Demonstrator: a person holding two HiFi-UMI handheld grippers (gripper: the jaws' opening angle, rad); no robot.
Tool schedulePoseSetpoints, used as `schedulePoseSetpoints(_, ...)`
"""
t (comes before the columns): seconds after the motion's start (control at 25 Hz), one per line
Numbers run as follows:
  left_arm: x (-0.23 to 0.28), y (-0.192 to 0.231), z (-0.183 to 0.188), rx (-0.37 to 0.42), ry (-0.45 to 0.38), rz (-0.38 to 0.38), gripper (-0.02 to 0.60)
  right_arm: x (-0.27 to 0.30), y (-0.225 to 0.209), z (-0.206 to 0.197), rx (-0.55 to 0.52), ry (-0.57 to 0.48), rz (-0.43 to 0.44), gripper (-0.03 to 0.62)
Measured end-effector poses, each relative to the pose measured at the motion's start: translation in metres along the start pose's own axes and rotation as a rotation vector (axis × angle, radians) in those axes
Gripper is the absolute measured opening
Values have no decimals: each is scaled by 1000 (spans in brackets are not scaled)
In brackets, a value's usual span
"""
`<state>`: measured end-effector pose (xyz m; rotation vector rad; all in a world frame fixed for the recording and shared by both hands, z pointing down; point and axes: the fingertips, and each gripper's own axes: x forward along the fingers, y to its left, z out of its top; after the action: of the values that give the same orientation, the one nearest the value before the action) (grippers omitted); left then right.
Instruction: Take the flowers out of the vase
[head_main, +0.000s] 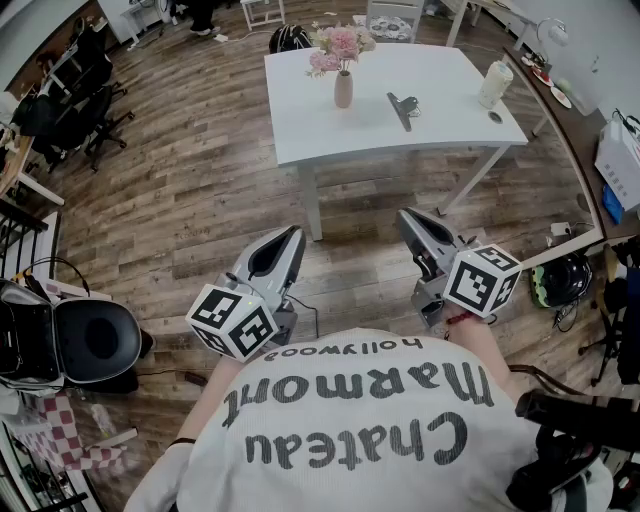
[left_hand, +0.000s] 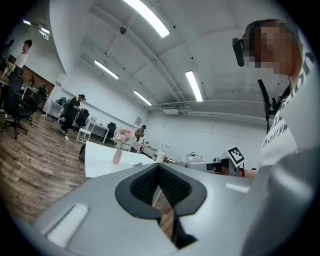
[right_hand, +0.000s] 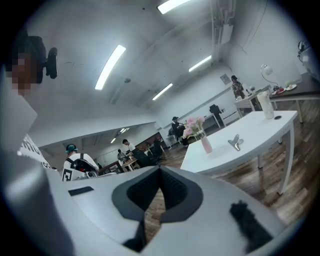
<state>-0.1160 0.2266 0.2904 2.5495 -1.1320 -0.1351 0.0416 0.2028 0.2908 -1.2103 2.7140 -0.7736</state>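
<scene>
Pink flowers (head_main: 339, 44) stand in a small pale pink vase (head_main: 343, 90) near the far left of a white table (head_main: 440, 120). The flowers (left_hand: 123, 135) and vase (left_hand: 117, 155) also show far off in the left gripper view, and the flowers (right_hand: 193, 125) and vase (right_hand: 206, 145) likewise in the right gripper view. My left gripper (head_main: 292, 236) and right gripper (head_main: 405, 217) are held close to the person's chest, well short of the table. Both are shut with nothing between their jaws.
A metal clip (head_main: 402, 108) lies mid-table, and a white cylinder (head_main: 494, 83) and a small dark disc (head_main: 495, 117) at its right. A black seat (head_main: 95, 340) sits at left, bags and cables (head_main: 560, 280) at right. Wooden floor lies between me and the table. People stand far off.
</scene>
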Motion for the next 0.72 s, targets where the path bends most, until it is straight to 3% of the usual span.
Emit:
schedulePoseSetpoints(0.48,-16,25,-6,14,20,-36,7,24,7,-15,29,-23,-21,12)
schedulePoseSetpoints(0.72,-28,36,-22,-55,8,-21,8,24,2,-35,-1,44,-59,13)
